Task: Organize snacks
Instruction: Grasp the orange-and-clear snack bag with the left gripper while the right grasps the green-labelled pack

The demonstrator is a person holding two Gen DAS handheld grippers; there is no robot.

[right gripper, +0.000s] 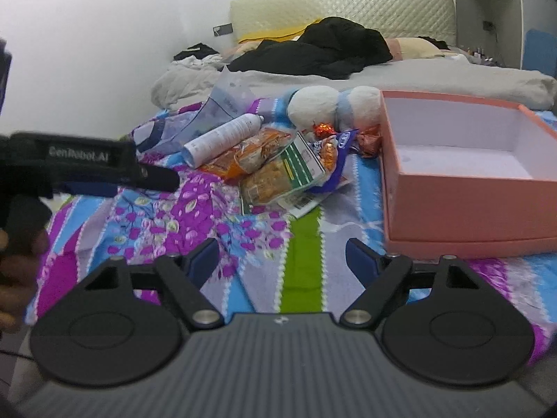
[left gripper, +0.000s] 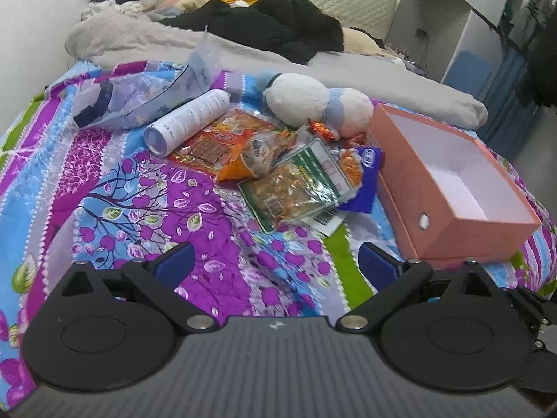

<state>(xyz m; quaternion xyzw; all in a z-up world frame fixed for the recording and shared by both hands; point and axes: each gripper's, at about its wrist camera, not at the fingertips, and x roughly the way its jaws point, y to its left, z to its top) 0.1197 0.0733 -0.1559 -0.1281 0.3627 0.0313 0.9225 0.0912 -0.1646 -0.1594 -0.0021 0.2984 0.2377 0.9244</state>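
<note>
We hold both the left gripper (left gripper: 275,261) and the right gripper (right gripper: 282,259) wide and empty. The snack packets (left gripper: 289,170) lie heaped at twelve o'clock, the pink box (left gripper: 452,188) at two. The overlapping, slippery wrappers may make us lift two together, or snag the plush toy (left gripper: 313,101).

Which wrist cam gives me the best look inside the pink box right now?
The right wrist view: the pink box sits close, its open top facing the camera, showing white inner walls and a bare floor. The left wrist view shows the box at an angle from its end; the near wall hides part of the floor.
</note>
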